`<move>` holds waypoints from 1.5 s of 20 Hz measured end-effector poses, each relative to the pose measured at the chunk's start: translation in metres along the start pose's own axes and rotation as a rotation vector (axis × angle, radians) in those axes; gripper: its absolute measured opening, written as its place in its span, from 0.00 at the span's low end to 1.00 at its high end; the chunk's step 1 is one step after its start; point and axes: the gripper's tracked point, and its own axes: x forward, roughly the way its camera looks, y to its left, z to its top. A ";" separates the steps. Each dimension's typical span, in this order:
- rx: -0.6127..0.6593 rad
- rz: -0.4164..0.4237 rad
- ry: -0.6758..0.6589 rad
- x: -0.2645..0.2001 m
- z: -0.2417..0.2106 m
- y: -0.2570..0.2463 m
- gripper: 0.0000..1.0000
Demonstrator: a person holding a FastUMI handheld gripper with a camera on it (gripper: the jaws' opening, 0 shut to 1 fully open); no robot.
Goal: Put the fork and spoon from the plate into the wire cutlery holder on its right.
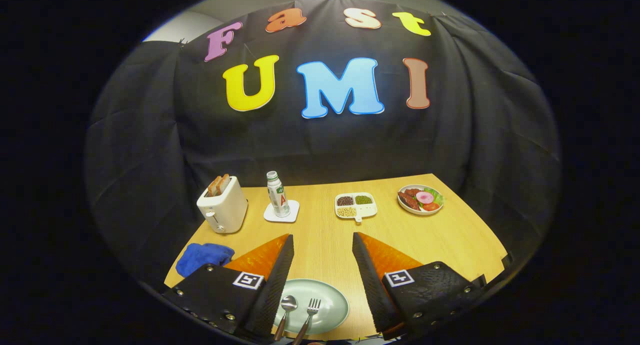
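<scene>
Gripper view: spoon (287,307) and fork (310,311) are seen on the plate (332,300); gripper (322,247) is held wide open, empty; 2 transfers remain.

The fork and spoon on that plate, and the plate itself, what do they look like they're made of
The fork and spoon look like polished metal, likely stainless steel: silvery heads with bright glints. Their handles look darker, material unclear. The plate seems glazed ceramic, possibly melamine: pale green, smooth, with a soft sheen. The gripper hangs open above them.
</scene>
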 end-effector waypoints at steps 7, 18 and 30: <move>0.038 0.021 0.260 0.020 -0.076 0.006 0.74; 0.036 0.076 0.729 0.030 -0.232 0.020 0.74; 0.015 0.058 0.869 0.027 -0.284 0.029 0.36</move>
